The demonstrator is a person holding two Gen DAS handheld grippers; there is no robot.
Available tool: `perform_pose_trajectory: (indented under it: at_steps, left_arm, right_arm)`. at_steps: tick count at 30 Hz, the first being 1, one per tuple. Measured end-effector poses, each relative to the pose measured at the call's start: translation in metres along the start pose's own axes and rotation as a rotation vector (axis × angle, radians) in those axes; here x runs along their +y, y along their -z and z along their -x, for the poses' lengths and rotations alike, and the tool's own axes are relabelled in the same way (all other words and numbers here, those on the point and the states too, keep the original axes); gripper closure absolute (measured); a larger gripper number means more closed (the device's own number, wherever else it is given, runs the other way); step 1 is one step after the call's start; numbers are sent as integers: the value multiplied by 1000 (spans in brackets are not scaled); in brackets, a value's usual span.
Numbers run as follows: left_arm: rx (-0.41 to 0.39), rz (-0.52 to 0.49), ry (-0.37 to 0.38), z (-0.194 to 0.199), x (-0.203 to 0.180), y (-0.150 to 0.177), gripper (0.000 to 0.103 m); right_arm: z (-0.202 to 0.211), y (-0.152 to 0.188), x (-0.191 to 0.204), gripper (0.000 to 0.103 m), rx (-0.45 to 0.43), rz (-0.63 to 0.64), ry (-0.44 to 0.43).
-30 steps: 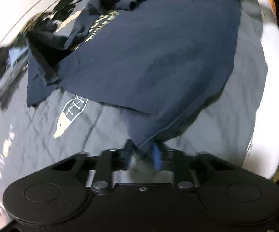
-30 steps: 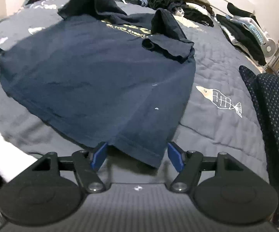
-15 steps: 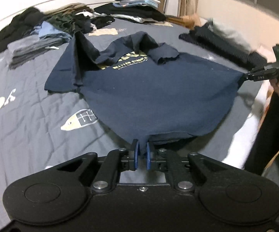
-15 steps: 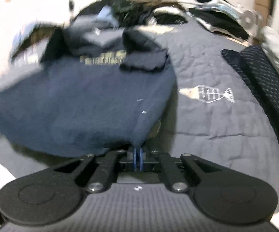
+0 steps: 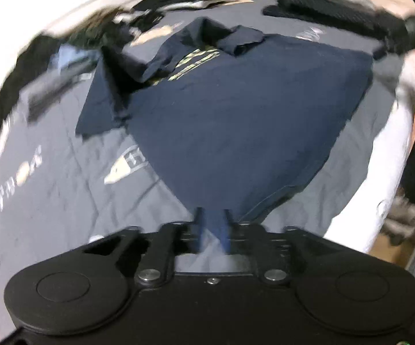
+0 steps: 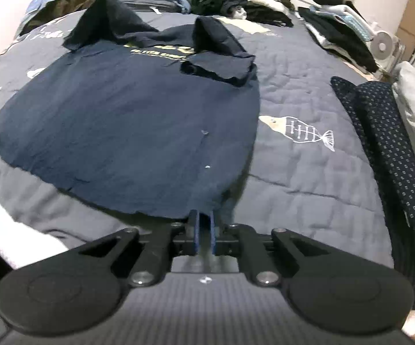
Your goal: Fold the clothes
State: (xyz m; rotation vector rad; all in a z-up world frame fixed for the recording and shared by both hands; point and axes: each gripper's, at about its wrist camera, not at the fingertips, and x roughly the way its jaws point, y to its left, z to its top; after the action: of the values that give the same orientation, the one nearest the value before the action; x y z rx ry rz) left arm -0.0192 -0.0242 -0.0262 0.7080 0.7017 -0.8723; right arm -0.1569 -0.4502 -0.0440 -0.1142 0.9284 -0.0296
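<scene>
Dim, even indoor light is seen in both views. The left wrist view is smeared by motion blur, worst at the curved fisheye edges. The right wrist view is sharper; a soft shadow is cast on the quilt [image 6: 308, 172] beside the navy T-shirt [image 6: 138, 132].

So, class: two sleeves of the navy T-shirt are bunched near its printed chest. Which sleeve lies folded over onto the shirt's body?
The right-hand sleeve in the right wrist view: it flops across the navy T-shirt. The left-hand sleeve peaks upward beyond the print.
</scene>
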Motion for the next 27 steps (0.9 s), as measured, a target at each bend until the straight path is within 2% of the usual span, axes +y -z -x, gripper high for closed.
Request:
perform_pose_trajectory:
  at_steps: [2,4,8,9,11,13,15,20,24,25,27]
  left_arm:
    - [18,-44,17,-10,-7,-2,49]
    - [36,-88,34,-21,-14,-4,56]
    - [71,-177,69,-42,-29,-9,56]
    - [80,-199,77,-47,-32,-10,60]
    - [138,-156,131,-61,-24,-10,64]
    - [174,-134,156,-68,-19,-8,93]
    - [206,-127,180,-70,-16,-5,99]
    - [212,-101,290,-46,-12,-1,99]
    - [184,-99,243,-28,-8,-3,98]
    - [155,-70,228,-23,-1,-5,98]
    - [69,30,149,-16,19,-16,97]
  right_arm:
    - [4,1,2,70,-2,8,-1]
    - [10,2,2,61,-19,19,12]
    - [13,1,1,59,-39,7,14]
    - [12,0,0,59,-42,-3,15]
    - [11,-2,-1,58,-48,-24,16]
    - [10,-3,1,57,-53,-41,3]
    - [9,-4,3,57,-58,-49,-21]
    - [5,-4,11,56,-61,-64,-68]
    - [-3,-9,17,56,-60,-75,-100]
    - [-4,-12,16,56,-68,-87,-104]
    - [-7,-21,14,55,-94,-117,-111]
